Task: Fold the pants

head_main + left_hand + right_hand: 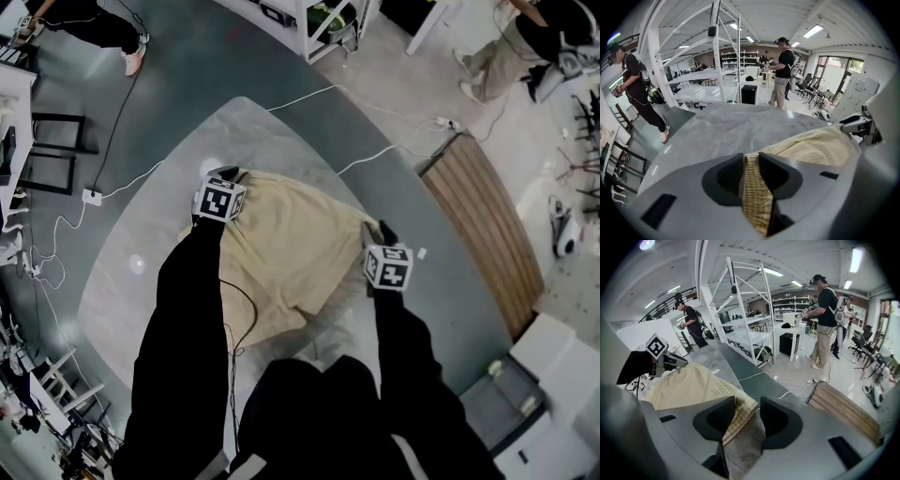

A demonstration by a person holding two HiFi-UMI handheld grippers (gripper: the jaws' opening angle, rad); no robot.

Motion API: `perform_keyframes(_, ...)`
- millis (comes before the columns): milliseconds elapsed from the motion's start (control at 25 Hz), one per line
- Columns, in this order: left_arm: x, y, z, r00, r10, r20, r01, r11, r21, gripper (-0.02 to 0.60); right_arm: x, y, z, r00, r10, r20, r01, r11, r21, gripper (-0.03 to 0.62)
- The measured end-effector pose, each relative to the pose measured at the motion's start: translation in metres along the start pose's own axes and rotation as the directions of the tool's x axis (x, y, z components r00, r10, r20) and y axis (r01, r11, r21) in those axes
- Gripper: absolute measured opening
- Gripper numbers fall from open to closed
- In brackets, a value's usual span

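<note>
- The pants [281,253], pale beige with a waffle texture, lie rumpled on the grey table [272,131], near its middle and just in front of whoever holds the tools.
- The left gripper [223,174] points steeply down at the far left edge of the cloth.
- Its jaws pinch a fold of the pants. The cloth fills the narrow gap between them and runs back into the tool.
- The right gripper [384,230] points down at the right edge of the cloth.
- Its jaws stand spread. A corner of the pants lies between them, against the jaw on the left of the right gripper view. The other jaw is clear of it, and bare table top shows in the gap.
- Between the two tools the cloth humps up instead of lying flat.
- Black sleeves [183,328] reach out to both tools.
- A wooden bench [483,225] sits on the floor just right of the table.
- A white cable [309,94] trails across the floor past the table's far edge.
- A white rack [745,310] stands beyond the table.
- Farther back a person [825,319] in a black top and beige trousers stands holding something.
</note>
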State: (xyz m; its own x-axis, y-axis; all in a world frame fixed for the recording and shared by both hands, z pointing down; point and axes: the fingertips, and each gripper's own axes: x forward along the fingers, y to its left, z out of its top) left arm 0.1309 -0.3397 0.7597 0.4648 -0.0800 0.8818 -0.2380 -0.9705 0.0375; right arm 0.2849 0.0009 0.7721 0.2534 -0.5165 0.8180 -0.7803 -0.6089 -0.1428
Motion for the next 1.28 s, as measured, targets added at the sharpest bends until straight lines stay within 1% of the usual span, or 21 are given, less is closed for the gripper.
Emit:
perform_keyframes(80, 0.001, 0.000, 0.000, 1.000, -0.005, 0.000, 0.005, 1.000, 0.006, 0.097, 0.000, 0.004, 0.003, 1.000, 0.012, 0.006, -0.012, 1.000, -0.027, 0.157)
perform_keyframes(120, 0.001, 0.000, 0.000, 1.000, -0.007, 0.000, 0.007, 1.000, 0.010, 0.092, 0.000, 0.006, 0.004, 1.000, 0.020, 0.007, -0.020, 0.999, -0.040, 0.139)
perform_keyframes(200, 0.001, 0.000, -0.001, 1.000, -0.009, 0.000, 0.009, 1.000, 0.019, 0.086, -0.002, 0.013, 0.003, 0.999, 0.040, 0.006, -0.039, 0.998, -0.055, 0.071)
perform_keyframes(240, -0.001, -0.001, -0.001, 1.000, -0.008, 0.001, 0.008, 1.000, 0.025, 0.081, -0.003, 0.015, 0.002, 0.999, 0.042, 0.010, -0.042, 0.997, -0.061, 0.048)
perform_keyframes(320, -0.005, -0.001, 0.001, 1.000, -0.007, 0.011, 0.006, 0.999, 0.038, 0.074, -0.007, 0.017, 0.003, 0.999, 0.041, 0.025, -0.039, 0.997, -0.066, 0.032)
perform_keyframes(480, -0.019, -0.004, 0.006, 0.999, -0.001, 0.050, -0.002, 0.998, 0.067, 0.066, -0.021, 0.023, 0.012, 0.997, 0.049, 0.065, -0.044, 0.997, -0.070, 0.025)
perform_keyframes(640, -0.041, -0.004, 0.006, 0.995, 0.015, 0.094, -0.022, 0.997, 0.074, 0.063, -0.043, 0.038, 0.019, 0.991, 0.079, 0.108, -0.068, 0.992, -0.107, 0.023)
perform_keyframes(800, -0.069, -0.005, 0.009, 0.990, 0.032, 0.139, -0.041, 0.997, 0.067, 0.061, -0.073, 0.053, 0.027, 0.983, 0.102, 0.152, -0.081, 0.987, -0.138, 0.023)
perform_keyframes(1000, -0.109, -0.007, 0.004, 0.982, 0.054, 0.181, -0.065, 0.996, 0.057, 0.061, -0.107, 0.069, 0.026, 0.975, 0.120, 0.185, -0.090, 0.983, -0.162, 0.023)
perform_keyframes(1160, -0.139, -0.009, -0.004, 0.977, 0.071, 0.203, -0.085, 0.995, 0.057, 0.060, -0.138, 0.085, 0.029, 0.966, 0.153, 0.207, -0.114, 0.975, -0.190, 0.023)
perform_keyframes(1280, -0.162, -0.011, -0.011, 0.972, 0.076, 0.224, -0.087, 0.995, 0.040, 0.060, -0.162, 0.098, 0.026, 0.956, 0.186, 0.227, -0.138, 0.968, -0.210, 0.023)
